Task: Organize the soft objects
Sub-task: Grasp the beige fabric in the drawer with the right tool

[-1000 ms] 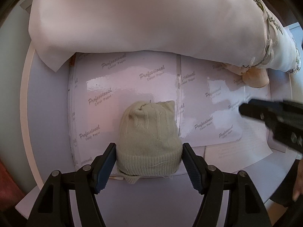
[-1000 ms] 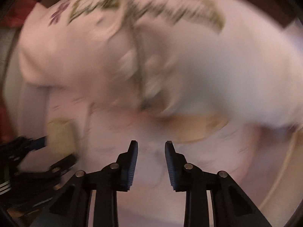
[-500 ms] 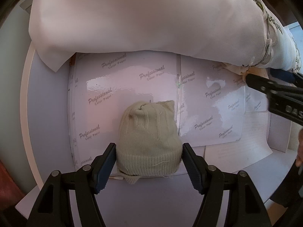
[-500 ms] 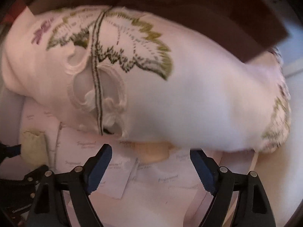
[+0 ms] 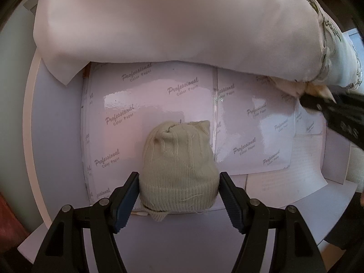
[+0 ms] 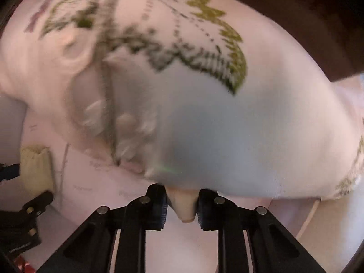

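A beige knit hat (image 5: 179,163) lies on glossy paper sheets, and its edge also shows in the right wrist view (image 6: 36,166). My left gripper (image 5: 178,182) stands wide around the hat's cuff, with a pad against each side. A big white pillow (image 5: 170,22) with green leaf embroidery (image 6: 250,136) fills the back. My right gripper (image 6: 182,207) is at the pillow's lower edge. Its jaws are closing and the pads press on a cream soft piece (image 6: 182,199) that sticks out from under the pillow. The left wrist view has that piece (image 5: 293,88) at the far right, by the right gripper (image 5: 318,107).
Glossy sheets printed "Professional Color Paper" (image 5: 147,95) cover a round white table (image 5: 56,136), and plain sheets (image 5: 284,182) lie at the right. The table's rim curves along the left. Something red (image 5: 9,223) lies beyond it.
My right gripper moved in under the pillow's edge, opened wide, then closed on the cream piece. The left gripper and the hat have not moved.
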A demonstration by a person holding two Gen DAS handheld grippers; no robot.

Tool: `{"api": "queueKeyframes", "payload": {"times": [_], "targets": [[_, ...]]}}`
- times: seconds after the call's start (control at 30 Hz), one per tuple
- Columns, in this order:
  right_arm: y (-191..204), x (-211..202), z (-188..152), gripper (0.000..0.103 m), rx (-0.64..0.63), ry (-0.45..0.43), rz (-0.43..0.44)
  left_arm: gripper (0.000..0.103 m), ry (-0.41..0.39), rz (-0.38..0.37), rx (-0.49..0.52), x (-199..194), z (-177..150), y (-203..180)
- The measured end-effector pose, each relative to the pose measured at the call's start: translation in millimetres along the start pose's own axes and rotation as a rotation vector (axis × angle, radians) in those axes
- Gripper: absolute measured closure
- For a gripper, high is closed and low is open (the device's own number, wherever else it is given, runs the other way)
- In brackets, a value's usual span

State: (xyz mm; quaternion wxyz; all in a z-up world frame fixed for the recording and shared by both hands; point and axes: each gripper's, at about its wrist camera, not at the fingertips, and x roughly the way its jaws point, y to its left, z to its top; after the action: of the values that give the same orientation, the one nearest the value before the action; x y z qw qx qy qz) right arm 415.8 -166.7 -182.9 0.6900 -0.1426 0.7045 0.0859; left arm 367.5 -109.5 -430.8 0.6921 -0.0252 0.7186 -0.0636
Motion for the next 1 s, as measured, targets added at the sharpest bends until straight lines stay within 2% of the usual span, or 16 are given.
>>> {"api": "queueKeyframes", "payload": {"times": [0.1,0.23,0.37,0.53,0.57,0.73,0.8,0.9,1.0], "targets": [[7.2,-6.5,-13.5,0.083,0.034,0.055,0.027,0.033,0.0,-0.002,-0.002,0.0,0.4,1.0],[4.7,-9.3,-37.8,0.083,0.148,0.12,0.088,0.029,0.001,-0.018,-0.011,-0.4,1.3,4.9],[3.7,-0.8,-50.4,0.083,0.155,0.152,0.071,0.028,-0.006,-0.028,-0.011,-3.4,1.0,7.7],[15.4,18.9,-55.0,0.078,0.163,0.148,0.054,0.028,-0.01,-0.076,-0.059,-6.9,0.7,18.8],[11.8,26.0,-69.0,0.075,0.166,0.148,0.054,0.028,-0.014,-0.085,-0.072,-8.0,0.6,22.5],[9.1,46.2,-67.4,0.063,0.179,0.146,0.056,0.028,-0.022,-0.137,-0.127,-12.2,1.4,38.1],[16.4,51.5,-69.6,0.052,0.178,0.139,0.054,0.028,-0.026,-0.157,-0.141,-15.4,1.5,43.2],[28.4,60.0,-83.8,0.052,0.185,0.121,0.055,0.028,-0.056,-0.162,-0.156,-25.7,3.2,46.9],[41.8,66.6,-80.9,0.051,0.171,0.106,0.032,0.028,-0.075,-0.138,-0.17,-30.6,3.8,52.2]]}}
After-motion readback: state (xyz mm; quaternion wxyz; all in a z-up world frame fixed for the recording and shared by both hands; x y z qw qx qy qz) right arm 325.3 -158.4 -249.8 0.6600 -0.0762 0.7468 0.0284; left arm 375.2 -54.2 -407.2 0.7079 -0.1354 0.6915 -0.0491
